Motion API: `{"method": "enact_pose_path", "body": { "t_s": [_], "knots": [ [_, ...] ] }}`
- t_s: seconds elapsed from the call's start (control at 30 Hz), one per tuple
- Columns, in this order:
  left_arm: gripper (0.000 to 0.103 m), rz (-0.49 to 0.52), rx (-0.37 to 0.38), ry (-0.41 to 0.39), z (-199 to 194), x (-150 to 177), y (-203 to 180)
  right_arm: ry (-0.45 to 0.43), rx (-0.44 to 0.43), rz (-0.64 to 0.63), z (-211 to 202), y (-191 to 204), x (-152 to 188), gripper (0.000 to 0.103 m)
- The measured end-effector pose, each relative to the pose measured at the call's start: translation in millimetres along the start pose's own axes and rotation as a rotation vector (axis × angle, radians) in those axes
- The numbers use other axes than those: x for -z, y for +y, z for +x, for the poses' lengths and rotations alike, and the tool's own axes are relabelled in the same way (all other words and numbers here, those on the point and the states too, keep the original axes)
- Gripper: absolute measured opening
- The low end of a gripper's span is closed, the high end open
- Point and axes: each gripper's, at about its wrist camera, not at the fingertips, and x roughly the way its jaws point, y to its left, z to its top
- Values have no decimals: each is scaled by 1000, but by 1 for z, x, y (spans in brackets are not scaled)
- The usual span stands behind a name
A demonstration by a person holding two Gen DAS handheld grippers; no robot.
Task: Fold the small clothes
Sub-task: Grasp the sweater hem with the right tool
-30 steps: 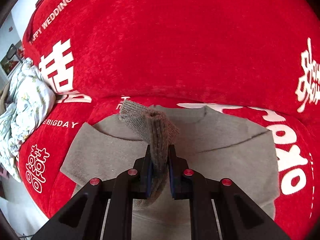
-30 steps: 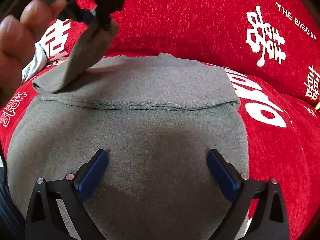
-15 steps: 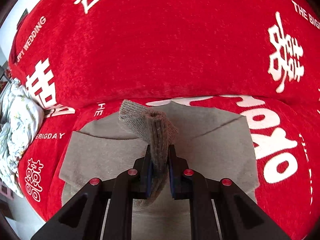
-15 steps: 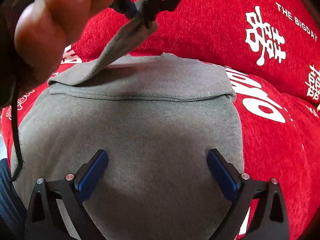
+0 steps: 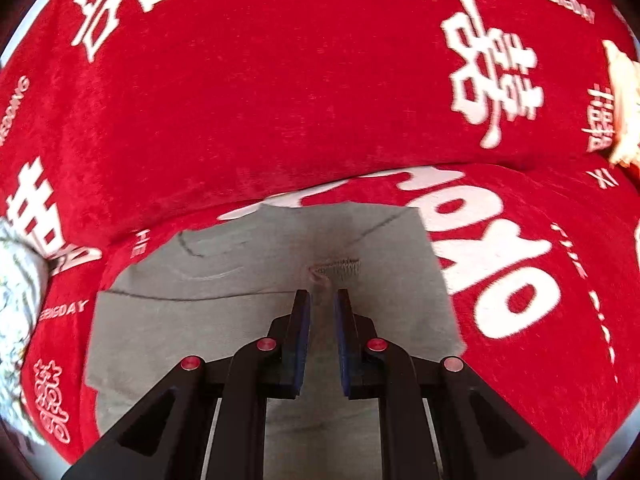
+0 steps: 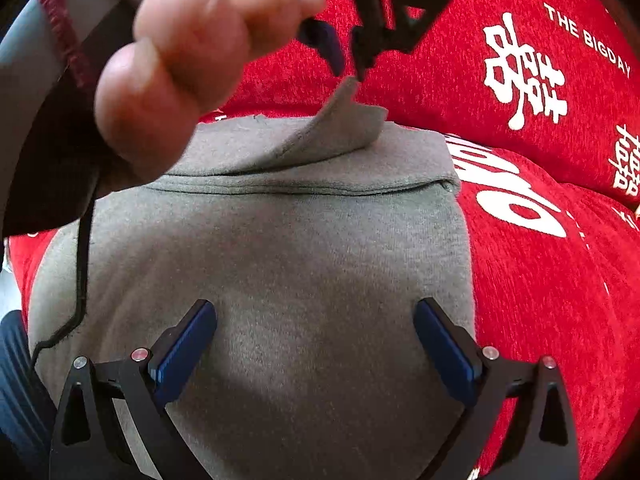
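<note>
1. Gray sweater [image 6: 312,264]: soft, fuzzy knit, lying flat on the seat of a red sofa [image 5: 280,92]. It fills most of the seat under both grippers. A stitched seam crosses it from side to side, with a folded band beyond that seam.
2. Sofa cover: plush red pile, printed with white characters and the words "THE BIGDAY". The backrest rises just behind the sweater's far edge.
3. Left gripper [image 6: 346,70]: black frame, blue pads, held in a hand [image 6: 180,64]. Its jaws are pinched together on the sleeve cuff [image 6: 340,96], which rises in a taut peak from the sweater's far edge. In the left wrist view the ribbed end of the cuff [image 5: 338,270] shows just past the fingertips, and gray cloth sits between the pads.
4. Right gripper [image 6: 316,316]: jaws spread wide over the near half of the sweater, nothing between them. Whether the tips touch the knit cannot be told.
5. Edges: the sweater's right edge runs straight, with open red seat beyond it. Its left edge is partly hidden by the hand and a black cable [image 6: 82,272].
6. A pale flowered cloth [image 5: 16,320] lies well left of the sweater.
</note>
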Motion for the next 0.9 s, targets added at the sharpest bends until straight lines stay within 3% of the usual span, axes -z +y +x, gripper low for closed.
{"method": "enact_pose_path", "body": {
  "t_s": [0.17,0.33,0.5,0.57,0.6,0.67,0.77,0.9],
  "knots": [
    [15,-68,123,-17,-12,4,41,-10,-5,-2,0,1,1,101],
    [16,-137,164,22,-4,10,83,-22,-21,38,-7,-7,-9,102],
    [16,-198,132,51,10,31,116,-138,-113,155,-36,-41,-43,101],
    [15,-210,107,78,19,42,125,-148,-161,198,-32,-57,-63,92],
    [15,-209,92,96,24,48,128,-134,-187,219,-23,-67,-77,82],
    [16,-218,46,104,32,63,135,-89,-206,243,-3,-77,-97,70],
    [16,-242,6,101,39,80,144,-10,-167,245,36,-83,-124,70],
    [15,-248,-29,95,44,94,153,110,-127,204,85,-71,-135,68]
  ]
}}
